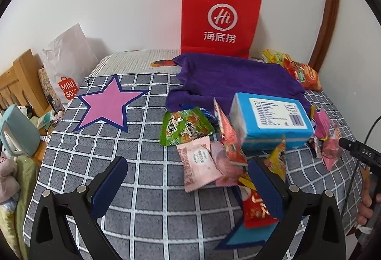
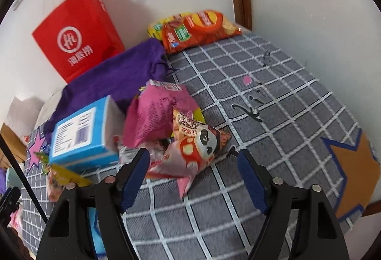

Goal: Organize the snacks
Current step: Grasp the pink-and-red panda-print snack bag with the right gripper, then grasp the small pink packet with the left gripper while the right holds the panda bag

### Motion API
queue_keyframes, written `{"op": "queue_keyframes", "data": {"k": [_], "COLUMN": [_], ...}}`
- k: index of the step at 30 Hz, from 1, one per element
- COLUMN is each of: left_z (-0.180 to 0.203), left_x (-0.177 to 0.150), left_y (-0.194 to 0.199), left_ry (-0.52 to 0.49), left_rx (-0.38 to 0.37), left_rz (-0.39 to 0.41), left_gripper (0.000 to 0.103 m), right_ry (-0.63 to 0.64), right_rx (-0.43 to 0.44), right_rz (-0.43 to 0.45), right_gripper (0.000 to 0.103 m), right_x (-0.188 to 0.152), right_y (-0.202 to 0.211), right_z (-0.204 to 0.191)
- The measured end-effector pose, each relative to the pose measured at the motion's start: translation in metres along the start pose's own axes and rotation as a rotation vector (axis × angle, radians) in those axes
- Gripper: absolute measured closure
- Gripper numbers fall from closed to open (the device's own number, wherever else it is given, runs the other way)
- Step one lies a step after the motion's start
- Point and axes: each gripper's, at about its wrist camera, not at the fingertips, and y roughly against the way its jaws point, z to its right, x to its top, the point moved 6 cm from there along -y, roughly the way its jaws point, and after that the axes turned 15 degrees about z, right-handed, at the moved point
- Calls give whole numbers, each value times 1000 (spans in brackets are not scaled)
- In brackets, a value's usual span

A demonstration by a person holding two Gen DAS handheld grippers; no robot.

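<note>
The left gripper (image 1: 188, 179) stands wide open over the grey checked tablecloth (image 1: 147, 217) and holds nothing. Bare cloth lies between its fingers; the snack pile begins at its right finger, where a pale pink sachet (image 1: 198, 164) lies just inside that fingertip and a red packet (image 1: 256, 210) shows partly hidden behind the finger itself. Just ahead and to the right of the claw a blue box (image 1: 271, 121) rests tilted on the pile, with a green wrapper (image 1: 185, 126) to the box's left. Farther ahead lies a purple cloth (image 1: 228, 79), and behind that a red paper bag (image 1: 220, 17) stands upright against the wall. A pink star (image 1: 107, 105) lies flat well ahead and to the left of the claw.

The right gripper (image 2: 193, 167) is about half open, with no pad pressing on anything. A red-and-white snack packet with a panda face (image 2: 195, 150) lies between its fingertips, closer to the left finger, its pink tail pointing back toward the claw. Whether the left pad touches it cannot be told. Directly ahead of that packet a magenta pouch (image 2: 154, 114) leans on the pile. Two crisp bags (image 2: 197, 28) lie far ahead by the wall, and an orange star (image 2: 354, 169) lies to the right of the claw.
</note>
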Motion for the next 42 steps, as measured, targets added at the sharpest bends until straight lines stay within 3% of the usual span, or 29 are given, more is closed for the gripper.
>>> {"op": "queue_keyframes", "data": {"k": [5,13,20,29,35,42], "left_z": [-7,-7,-12,-5,-15,-20], "left_x": [0,-9,-27,-42,-45,-44], "left_y": [-15,-48,-72,-89,-89,-78], "left_ry": [14,14,29,21,-17,1], "left_rx": [-2,5,17,-19,28,-25], "left_rz": [-13,-82,-157,-195,-197,-206], "left_gripper": [2,2,10,20,59,67], "right_ry": [-33,-37,69,135,151,150], "right_rx": [7,66,55,59,61,69], "right_rz": [-75,-74,-49,-81,-69,-52], "right_gripper": [38,55,55,54,57,57], "right_x": [-11,-18,-16,-31,-31,-26], "right_y": [-28,-27,-6,-12,-5,9], "right_z": [3,3,-4,-20,-23,-26]}}
